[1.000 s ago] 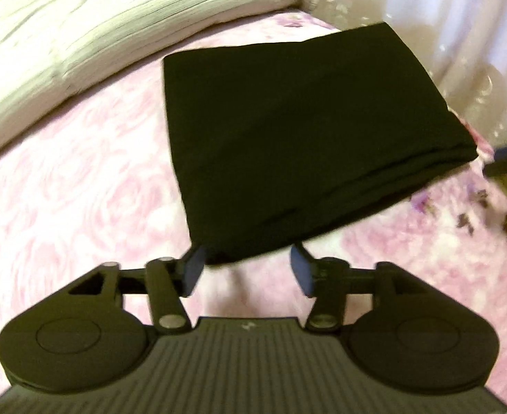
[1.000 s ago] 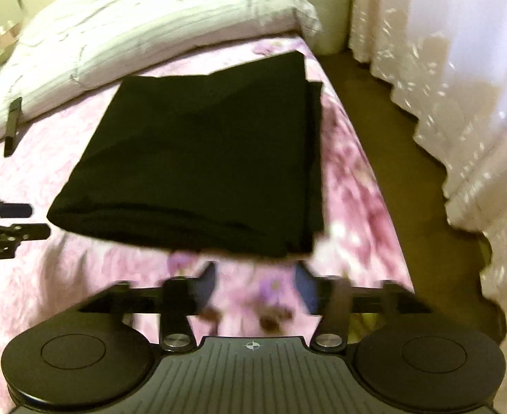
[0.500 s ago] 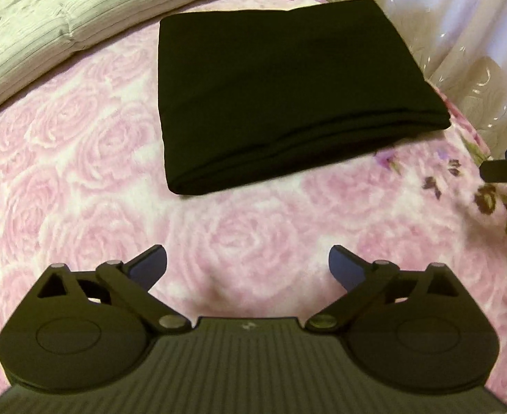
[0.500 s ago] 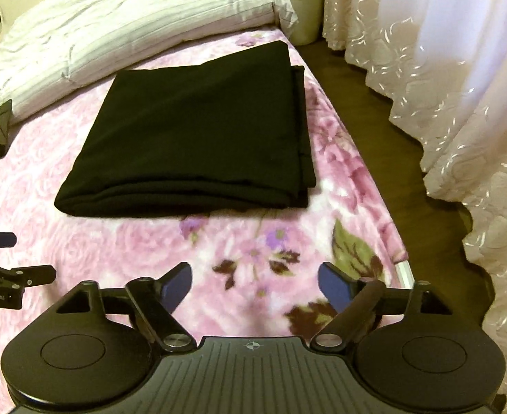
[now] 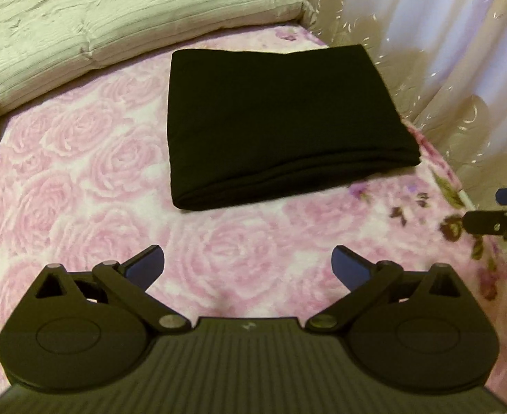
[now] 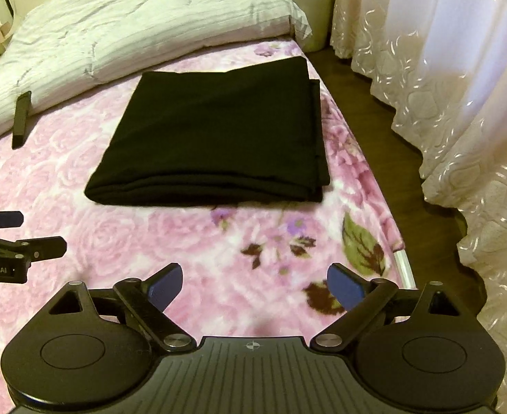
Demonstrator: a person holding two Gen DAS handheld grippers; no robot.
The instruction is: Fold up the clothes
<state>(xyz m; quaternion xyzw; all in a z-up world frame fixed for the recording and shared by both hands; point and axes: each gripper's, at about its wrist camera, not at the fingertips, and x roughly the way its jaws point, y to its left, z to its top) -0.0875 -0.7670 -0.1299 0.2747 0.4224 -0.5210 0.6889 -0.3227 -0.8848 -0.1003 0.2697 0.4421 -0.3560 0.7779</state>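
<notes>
The black garment (image 5: 277, 120) lies folded into a flat rectangle on the pink rose-patterned blanket (image 5: 80, 179). In the left wrist view it occupies the upper centre of the frame; in the right wrist view (image 6: 218, 138) it sits centre frame, with its stacked folded edges facing the camera.

The left gripper (image 5: 248, 264) is at the bottom of its own view. Its jaws stand wide apart, having just been opening, with only bare blanket between the blue pads (image 5: 146, 262). It is clear of the garment.

The right gripper (image 6: 255, 284) is likewise at the bottom of its view. Its jaws have just been opening, stand apart and hold nothing. The garment lies well beyond the fingertips.

A pale striped quilt (image 6: 132, 24) fills the upper left of both views. A white lace curtain (image 6: 443, 86) hangs along the right side. A small dark object (image 6: 21, 119) rests at the quilt's edge, left of the garment.
</notes>
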